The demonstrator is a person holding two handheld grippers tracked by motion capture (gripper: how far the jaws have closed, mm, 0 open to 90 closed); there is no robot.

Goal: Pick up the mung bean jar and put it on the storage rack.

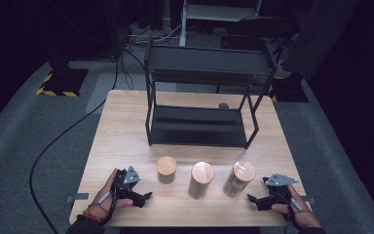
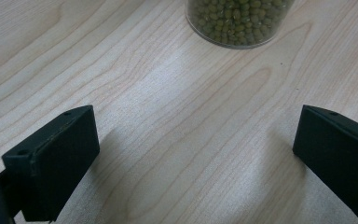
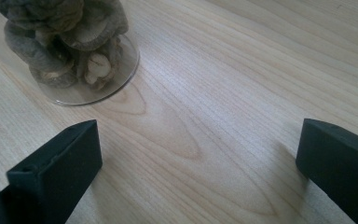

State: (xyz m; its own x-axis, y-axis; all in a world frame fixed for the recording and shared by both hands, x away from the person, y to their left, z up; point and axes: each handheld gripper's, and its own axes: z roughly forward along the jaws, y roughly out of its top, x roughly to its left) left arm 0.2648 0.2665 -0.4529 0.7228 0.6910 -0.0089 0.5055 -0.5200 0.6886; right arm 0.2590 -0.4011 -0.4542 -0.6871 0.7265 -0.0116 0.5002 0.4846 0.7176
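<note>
Both grippers rest wide open, empty, on the desk (image 1: 126, 126); left gripper (image 1: 143, 197) just beside the bean jar (image 1: 166, 168); right gripper (image 1: 253, 200) beside the mushroom jar (image 1: 237, 178).

- No words, numbers or brand names can be read anywhere.
- The three jars (image 1: 202, 179) on the table (image 1: 126, 136) have plain lids and no labels.

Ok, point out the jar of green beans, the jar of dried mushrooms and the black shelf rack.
jar of green beans (image 2: 239, 21), left gripper view, on its glass wall.
jar of dried mushrooms (image 3: 63, 42), right gripper view, on its glass wall.
black shelf rack (image 1: 197, 126), high view, on its bare lower shelf.
</note>
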